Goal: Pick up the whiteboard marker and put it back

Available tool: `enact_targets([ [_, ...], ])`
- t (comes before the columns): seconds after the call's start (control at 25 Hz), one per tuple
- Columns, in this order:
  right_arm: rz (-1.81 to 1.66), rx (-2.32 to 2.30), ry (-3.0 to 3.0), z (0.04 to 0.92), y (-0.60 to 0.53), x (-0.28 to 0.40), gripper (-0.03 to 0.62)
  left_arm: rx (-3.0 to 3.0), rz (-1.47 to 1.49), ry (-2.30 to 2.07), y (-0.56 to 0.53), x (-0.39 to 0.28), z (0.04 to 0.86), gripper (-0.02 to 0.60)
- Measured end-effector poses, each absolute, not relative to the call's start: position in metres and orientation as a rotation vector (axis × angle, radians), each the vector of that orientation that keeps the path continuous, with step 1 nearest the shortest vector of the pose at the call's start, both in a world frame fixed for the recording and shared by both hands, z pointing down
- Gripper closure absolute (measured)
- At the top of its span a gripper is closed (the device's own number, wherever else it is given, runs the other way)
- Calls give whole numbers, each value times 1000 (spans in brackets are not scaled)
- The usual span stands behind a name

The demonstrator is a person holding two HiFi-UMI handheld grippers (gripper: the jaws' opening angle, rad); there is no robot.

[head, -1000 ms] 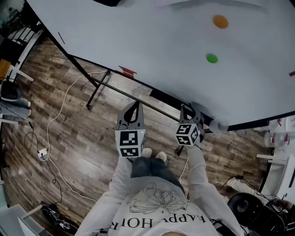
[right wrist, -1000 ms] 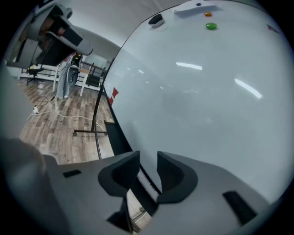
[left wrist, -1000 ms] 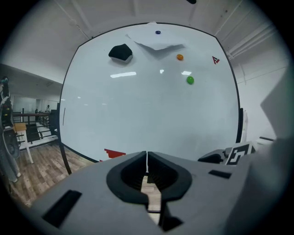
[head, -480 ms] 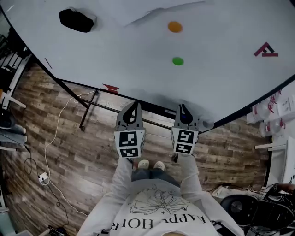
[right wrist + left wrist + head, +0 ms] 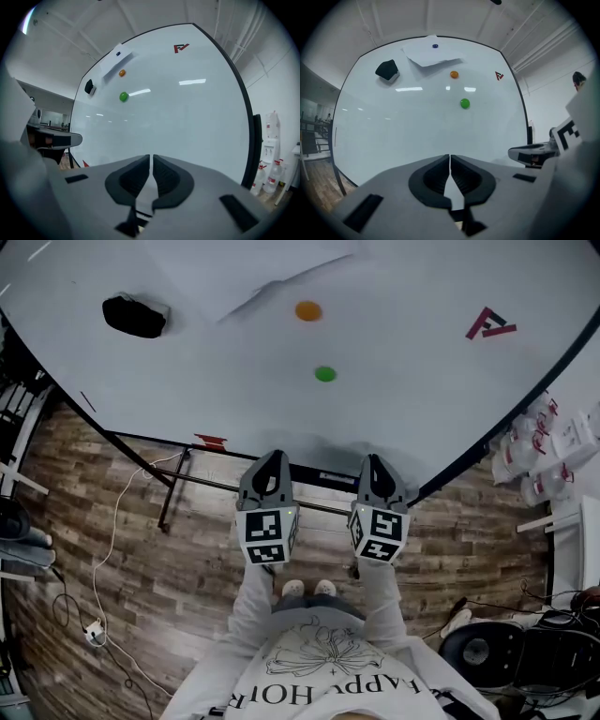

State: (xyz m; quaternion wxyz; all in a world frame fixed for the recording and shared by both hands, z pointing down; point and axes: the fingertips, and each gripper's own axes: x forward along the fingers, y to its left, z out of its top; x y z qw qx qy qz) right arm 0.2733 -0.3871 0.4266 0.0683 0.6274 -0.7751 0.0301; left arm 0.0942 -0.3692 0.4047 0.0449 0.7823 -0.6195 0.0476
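Note:
I see no whiteboard marker in any view. Both grippers are held up side by side, pointing at the lower edge of the whiteboard (image 5: 394, 399). My left gripper (image 5: 272, 458) is shut and empty; its own view shows the jaws (image 5: 450, 157) meeting in a thin slit. My right gripper (image 5: 375, 463) has just been closing, and its jaws (image 5: 151, 157) now stand almost together with nothing between them. Each gripper shows at the edge of the other's view: the right gripper (image 5: 532, 152) and the left gripper (image 5: 61, 139).
On the board are a green magnet (image 5: 325, 374), an orange magnet (image 5: 308, 310), a black eraser (image 5: 136, 316), a pinned paper sheet (image 5: 272, 287) and a red logo (image 5: 490, 324). The board's tray ledge (image 5: 323, 479) runs just ahead of the fingertips. Water bottles (image 5: 539, 456) stand at right; a cable (image 5: 117, 531) lies on the floor.
Both grippers have risen along the board, and the right one has rolled upright. A pale rounded object beside the right gripper is no longer in sight. The eraser has come into view.

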Motion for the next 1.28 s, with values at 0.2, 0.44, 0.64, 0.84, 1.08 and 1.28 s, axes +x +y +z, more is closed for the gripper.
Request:
enact_targets([
  [0.2, 101, 1913, -2338, 422, -383, 281, 577, 2402, 140, -1883, -367, 101, 402, 571],
  [0.44, 98, 1916, -2343, 419, -380, 280, 582, 2408, 139, -1882, -365, 103, 400, 571],
  [0.64, 96, 1909, -2346, 419, -378, 279, 582, 2409, 138, -1884, -362, 103, 398, 571],
  [0.84, 94, 1900, -2351, 419, -377, 280, 582, 2411, 143, -1884, -360, 104, 397, 571],
  [1.08, 89, 1899, -2352, 420, -374, 279, 582, 2415, 142, -1884, -358, 105, 397, 571],
  [1.28, 88, 1897, -2350, 419, -371, 280, 582, 2419, 143, -1885, -354, 105, 396, 571],
])
